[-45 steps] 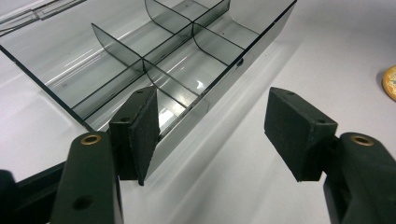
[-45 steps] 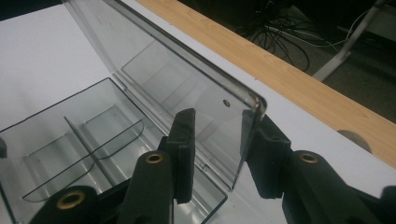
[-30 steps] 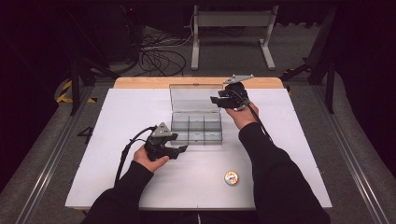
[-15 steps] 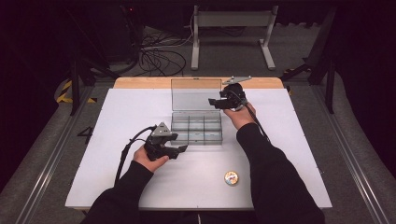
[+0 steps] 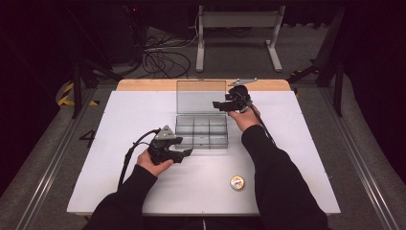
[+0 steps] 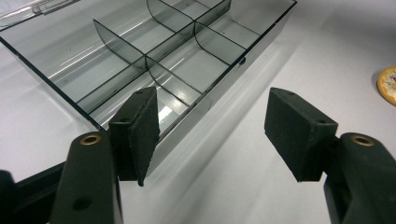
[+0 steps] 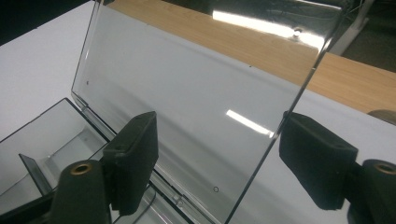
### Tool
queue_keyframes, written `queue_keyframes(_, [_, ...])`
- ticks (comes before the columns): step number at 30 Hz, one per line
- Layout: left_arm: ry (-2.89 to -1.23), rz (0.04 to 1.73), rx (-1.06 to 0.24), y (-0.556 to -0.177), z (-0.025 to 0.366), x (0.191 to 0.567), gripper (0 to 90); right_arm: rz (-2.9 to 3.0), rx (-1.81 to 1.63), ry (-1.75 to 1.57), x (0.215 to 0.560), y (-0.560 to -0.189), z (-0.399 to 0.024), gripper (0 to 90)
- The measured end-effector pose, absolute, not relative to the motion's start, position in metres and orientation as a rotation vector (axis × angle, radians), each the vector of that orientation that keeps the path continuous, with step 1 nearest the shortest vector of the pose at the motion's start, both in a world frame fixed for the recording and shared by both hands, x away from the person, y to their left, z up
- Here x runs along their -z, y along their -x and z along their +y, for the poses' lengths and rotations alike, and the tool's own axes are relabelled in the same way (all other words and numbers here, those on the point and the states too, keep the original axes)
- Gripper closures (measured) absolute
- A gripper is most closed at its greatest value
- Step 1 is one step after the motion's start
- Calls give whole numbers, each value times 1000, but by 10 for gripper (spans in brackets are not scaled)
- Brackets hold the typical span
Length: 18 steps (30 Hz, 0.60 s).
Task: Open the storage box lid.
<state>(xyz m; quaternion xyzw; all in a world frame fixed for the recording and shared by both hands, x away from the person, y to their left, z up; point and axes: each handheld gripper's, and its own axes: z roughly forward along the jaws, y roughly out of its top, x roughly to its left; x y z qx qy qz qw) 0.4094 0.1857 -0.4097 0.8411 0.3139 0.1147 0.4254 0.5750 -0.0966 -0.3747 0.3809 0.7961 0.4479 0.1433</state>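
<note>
Clear compartment box at frame centre, lid upright above it. Right gripper just beside lid's right edge, jaws just opening, edge between, unpressed. Left gripper released, lower left.

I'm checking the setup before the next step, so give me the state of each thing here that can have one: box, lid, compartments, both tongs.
Clear box: open, flat on the table.
Lid: raised, standing upright behind the box.
Compartments: nothing visible in them.
Left tongs: open, holding nothing, at the box's near corner.
Right tongs: open; jaws have just been opening, astride the lid's side edge without pressing it.
Round disc: lying flat on the table, apart from the box.
</note>
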Motion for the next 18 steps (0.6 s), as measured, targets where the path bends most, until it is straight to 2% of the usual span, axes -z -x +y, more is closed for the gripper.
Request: queue_keyframes(18, [-2100,774,-276,-410,187,410,366,2311,-1290,-1131,380,-579,-96,255])
